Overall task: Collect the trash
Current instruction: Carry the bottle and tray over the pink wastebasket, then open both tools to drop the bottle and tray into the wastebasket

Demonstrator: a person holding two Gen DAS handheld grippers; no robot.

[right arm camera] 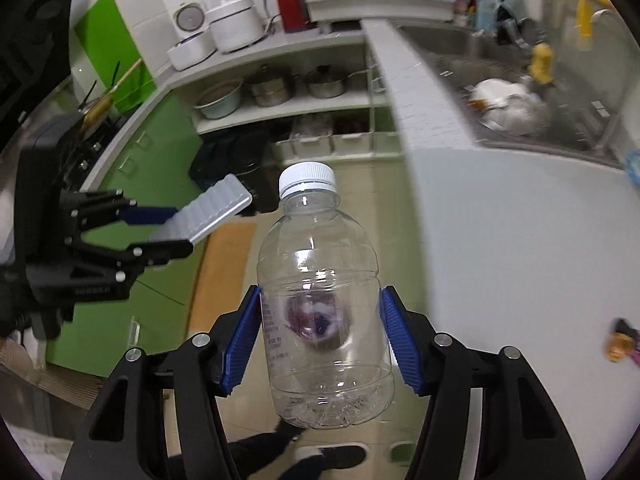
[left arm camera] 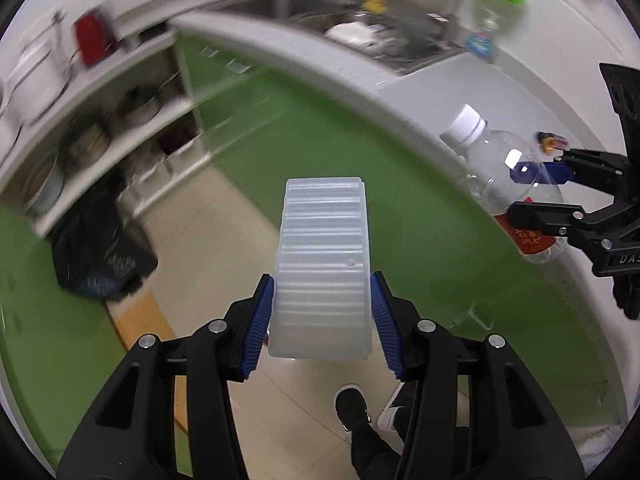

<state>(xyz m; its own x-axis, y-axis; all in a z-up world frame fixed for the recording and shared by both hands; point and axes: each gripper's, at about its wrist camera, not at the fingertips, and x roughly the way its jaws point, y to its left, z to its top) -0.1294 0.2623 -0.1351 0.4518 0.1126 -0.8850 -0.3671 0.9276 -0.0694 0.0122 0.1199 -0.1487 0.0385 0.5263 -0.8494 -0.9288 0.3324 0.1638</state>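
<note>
My left gripper (left arm camera: 322,312) is shut on a ribbed translucent plastic container (left arm camera: 322,264), held in the air above the kitchen floor. The container also shows in the right wrist view (right arm camera: 204,210), with the left gripper (right arm camera: 176,230) at the left. My right gripper (right arm camera: 322,340) is shut on a clear empty plastic bottle (right arm camera: 320,300) with a white cap, held upright off the counter. The bottle also shows in the left wrist view (left arm camera: 508,184), at the right with the right gripper (left arm camera: 536,192) on it.
A black trash bag in a bin (left arm camera: 100,248) sits on the floor by open shelves with pots (right arm camera: 296,84). A white counter (right arm camera: 500,240) with a sink (right arm camera: 512,100) runs along the right. A small wrapper (right arm camera: 622,340) lies on the counter. Green cabinets (left arm camera: 320,128) stand below.
</note>
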